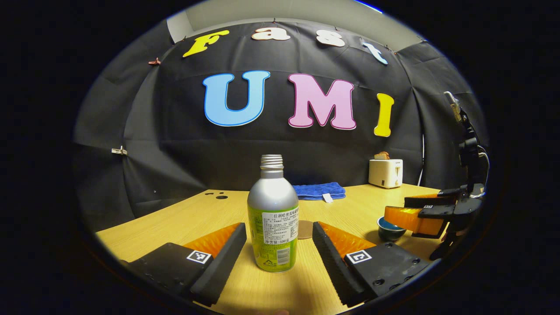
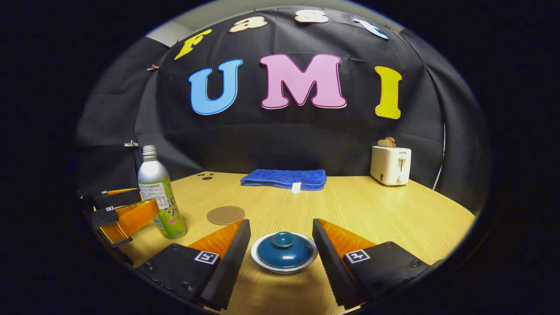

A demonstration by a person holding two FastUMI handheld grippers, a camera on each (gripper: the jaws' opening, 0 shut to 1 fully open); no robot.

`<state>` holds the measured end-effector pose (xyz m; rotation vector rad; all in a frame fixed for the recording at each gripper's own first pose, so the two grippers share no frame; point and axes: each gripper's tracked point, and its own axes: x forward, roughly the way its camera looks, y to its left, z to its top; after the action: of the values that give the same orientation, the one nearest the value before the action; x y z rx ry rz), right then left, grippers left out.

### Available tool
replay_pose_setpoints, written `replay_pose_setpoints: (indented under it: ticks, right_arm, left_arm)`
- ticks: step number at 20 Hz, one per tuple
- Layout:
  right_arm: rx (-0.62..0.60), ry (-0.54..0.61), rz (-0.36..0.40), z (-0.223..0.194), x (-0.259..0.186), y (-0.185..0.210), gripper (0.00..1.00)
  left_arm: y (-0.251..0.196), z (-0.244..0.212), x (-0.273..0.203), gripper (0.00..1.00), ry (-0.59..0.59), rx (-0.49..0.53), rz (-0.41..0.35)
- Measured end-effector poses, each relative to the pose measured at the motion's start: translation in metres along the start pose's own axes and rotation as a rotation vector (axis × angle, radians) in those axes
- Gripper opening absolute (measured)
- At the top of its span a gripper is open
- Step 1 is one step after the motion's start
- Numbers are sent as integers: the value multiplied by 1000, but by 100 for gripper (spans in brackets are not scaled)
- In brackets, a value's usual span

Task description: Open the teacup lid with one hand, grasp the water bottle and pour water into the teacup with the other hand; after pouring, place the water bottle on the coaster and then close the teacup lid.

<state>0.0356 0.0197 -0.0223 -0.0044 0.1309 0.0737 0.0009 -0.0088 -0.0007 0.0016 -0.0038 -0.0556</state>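
A silver water bottle (image 1: 272,218) with a green label and an uncapped neck stands on the wooden table (image 1: 175,223). It is between the fingers of my left gripper (image 1: 280,245), which is open with a small gap on each side. The teacup (image 2: 284,252) has a white rim and its blue lid is on. It sits between the fingers of my right gripper (image 2: 280,245), also open. A round brown coaster (image 2: 225,215) lies between bottle and cup. The right gripper view shows the bottle (image 2: 159,192) at far left with the left gripper (image 2: 148,200) around it.
A folded blue towel (image 2: 284,178) lies at the back of the table near the cloth wall. A white toaster (image 2: 390,165) with bread in it stands at the back right. The left gripper view has the right gripper (image 1: 396,208) at the teacup (image 1: 389,228) on the right.
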Motion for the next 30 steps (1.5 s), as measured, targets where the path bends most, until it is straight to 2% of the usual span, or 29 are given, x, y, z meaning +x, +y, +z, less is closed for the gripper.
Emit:
replay_pose_setpoints:
  ticks: [3, 4, 6, 10, 11, 12, 13, 17, 18, 19, 21, 22, 27, 30]
  right_arm:
    - [-10, 44, 12, -8, 8, 3, 75]
    - [-10, 66, 18, -10, 10, 2, 61]
    - [-14, 95, 17, -15, 14, 2, 58]
    - [-33, 100, 8, -13, 17, 0, 61]
    - [-24, 99, 4, -13, 16, -4, 47]
    - [-9, 97, 6, -12, 17, -5, 45]
    - [4, 95, 9, -12, 16, -5, 36]
    - [-14, 84, 43, -11, 15, -2, 30]
    - [-17, 70, 49, -8, 13, -1, 23]
    - [-9, 47, 51, -4, 11, -2, 23]
    - [11, -5, 47, 3, 7, -4, 33]
    - [24, -25, 51, 6, 5, -5, 28]
    - [149, -59, 74, 11, -6, -20, 28]
    - [130, -80, 34, 14, -11, -49, 28]
  left_arm:
    - [0, 0, 0, 96, 0, 0, 0]
    - [0, 0, 0, 96, 0, 0, 0]
    - [0, 0, 0, 96, 0, 0, -1]
    - [0, -1, 0, 96, -1, 0, -2]
    - [-1, 1, 0, 96, -1, 0, -7]
    - [-2, -1, 0, 96, -1, 0, -9]
    - [-2, 0, 0, 96, -1, 0, -10]
    - [-1, 1, 0, 96, -1, 0, -10]
    - [-1, 0, 0, 96, 0, 0, -10]
    - [-1, 0, -1, 96, 0, 1, -9]
    - [-1, 1, -1, 96, 0, 0, -9]
    - [-1, 0, -1, 96, 0, 0, -9]
    - [3, 1, 11, 96, -1, 0, 3]
    - [5, 0, 23, 96, -1, -1, 11]
